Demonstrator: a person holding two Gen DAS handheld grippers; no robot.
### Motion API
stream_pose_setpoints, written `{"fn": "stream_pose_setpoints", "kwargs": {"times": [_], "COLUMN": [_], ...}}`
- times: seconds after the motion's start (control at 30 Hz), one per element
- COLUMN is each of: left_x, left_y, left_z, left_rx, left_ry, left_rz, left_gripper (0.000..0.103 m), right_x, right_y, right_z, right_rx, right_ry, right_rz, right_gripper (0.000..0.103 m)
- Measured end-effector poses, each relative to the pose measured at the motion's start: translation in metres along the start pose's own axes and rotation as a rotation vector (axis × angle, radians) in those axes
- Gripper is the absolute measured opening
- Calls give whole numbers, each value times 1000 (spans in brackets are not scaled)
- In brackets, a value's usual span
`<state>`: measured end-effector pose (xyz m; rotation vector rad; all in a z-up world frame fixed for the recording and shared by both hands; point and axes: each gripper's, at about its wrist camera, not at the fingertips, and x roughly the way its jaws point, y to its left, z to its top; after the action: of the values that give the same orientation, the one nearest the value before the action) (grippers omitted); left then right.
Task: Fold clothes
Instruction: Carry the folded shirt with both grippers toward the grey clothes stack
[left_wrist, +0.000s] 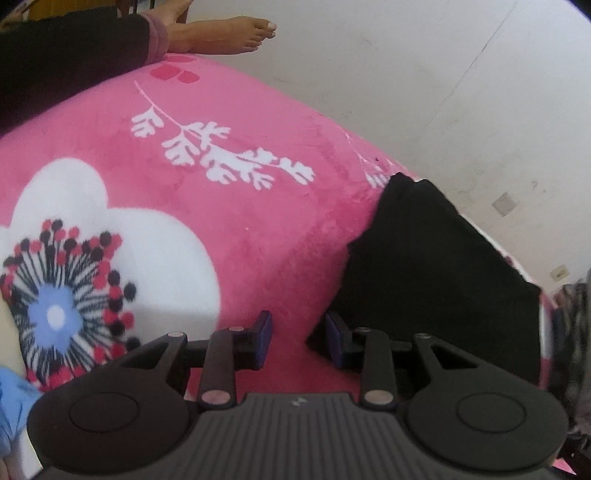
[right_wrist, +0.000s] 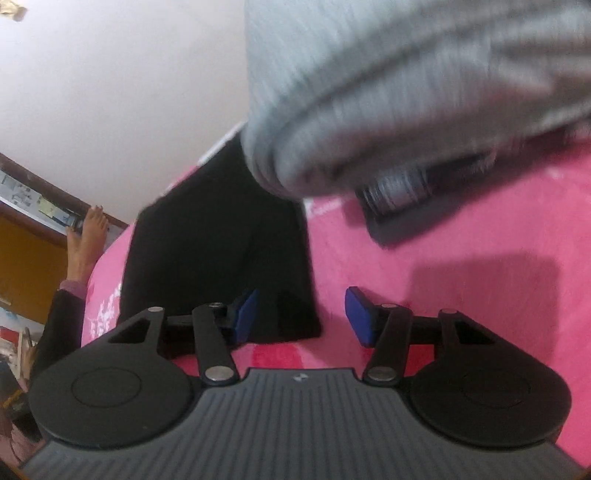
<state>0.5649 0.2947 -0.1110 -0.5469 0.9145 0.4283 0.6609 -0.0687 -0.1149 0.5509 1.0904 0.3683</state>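
Hovering low over a pink flowered blanket (left_wrist: 229, 229), the left gripper (left_wrist: 299, 338) has its blue pads apart with nothing between them. The black garment (left_wrist: 436, 266) lies flat at the right of that frame, its near corner just beside the right-hand pad. In the right wrist view the right gripper (right_wrist: 301, 315) is likewise spread and empty, and the same black garment (right_wrist: 221, 251) runs from mid-frame down behind the left pad, its lower edge just ahead of the gripper. A grey sleeve (right_wrist: 388, 85) — blurred with motion — fills the upper right, with the other tool dimly visible under it.

The garment looks compact and straight-edged, which would fit either a piece already folded or one laid out for a further fold; these views do not settle which. Any grasp here would go best at a corner or hem — pads low, taking cloth and not blanket pile, both layers together. A foot (left_wrist: 236, 33) shows at the upper left beyond the blanket's edge.
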Motion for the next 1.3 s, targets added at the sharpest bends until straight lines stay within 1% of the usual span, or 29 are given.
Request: {"fn": "stream_pose_setpoints", "kwargs": {"times": [0.1, 0.2, 0.23, 0.33, 0.37, 0.4, 0.43, 0.57, 0.77, 0.83, 0.9, 0.97, 1.07, 1.1, 1.13, 1.2, 1.27, 1.3], "left_x": [3, 4, 5, 7, 8, 9, 10, 12, 15, 15, 16, 15, 12, 9, 6, -6, -23, -31], "left_y": [-8, -15, -16, -21, -23, -26, -29, -36, -40, -40, -40, -40, -35, -31, -28, -21, -22, -25], "left_z": [1, 1, 1, -2, -3, -5, -6, -7, -8, -8, -9, -9, -9, -9, -8, -6, -4, -3], "left_rx": [35, 54, 58, 80, 92, 109, 125, 137, 144, 150, 159, 171, 170, 159, 147, 122, 130, 145], "left_ry": [-1, -5, -8, -18, -21, -25, -28, -29, -30, -32, -34, -38, -45, -47, -49, -79, -156, -203], "left_rz": [53, 87, 96, 126, 141, 164, 186, 227, 250, 253, 252, 249, 211, 195, 179, 171, 188, 196], "left_gripper": [33, 33, 33, 33, 32, 32, 31, 31, 31, 31, 31, 31, 32, 34, 37, 42, 42, 42], "right_x": [6, 5, 5, 5, 5, 4, 4, 3, -13, -5, 4, 5, 3, 1, -2, -9, -20, -26], "right_y": [-5, -11, -13, -12, -11, -11, -11, -8, 8, -1, -5, -4, -1, -1, -1, -1, 8, 17], "right_z": [-2, -2, -3, -6, -7, -8, -9, -12, -6, -8, -11, -13, -14, -14, -14, -16, -21, -25], "right_rx": [42, 104, 124, 126, 127, 128, 129, 128, 23, 2, -3, -15, -49, -59, -67, -104, -215, -307], "right_ry": [8, 27, 35, 34, 34, 34, 33, 31, 3, 14, 16, 9, 13, 15, 16, 11, -24, -66], "right_rz": [3, 30, 37, 36, 36, 36, 35, 31, -42, -84, -111, -121, -130, -129, -129, -149, -218, -249], "right_gripper": [41, 37, 37, 36, 30, 14, 7, 4, 4, 4, 4, 4, 5, 8, 9, 9, 10, 11]}}
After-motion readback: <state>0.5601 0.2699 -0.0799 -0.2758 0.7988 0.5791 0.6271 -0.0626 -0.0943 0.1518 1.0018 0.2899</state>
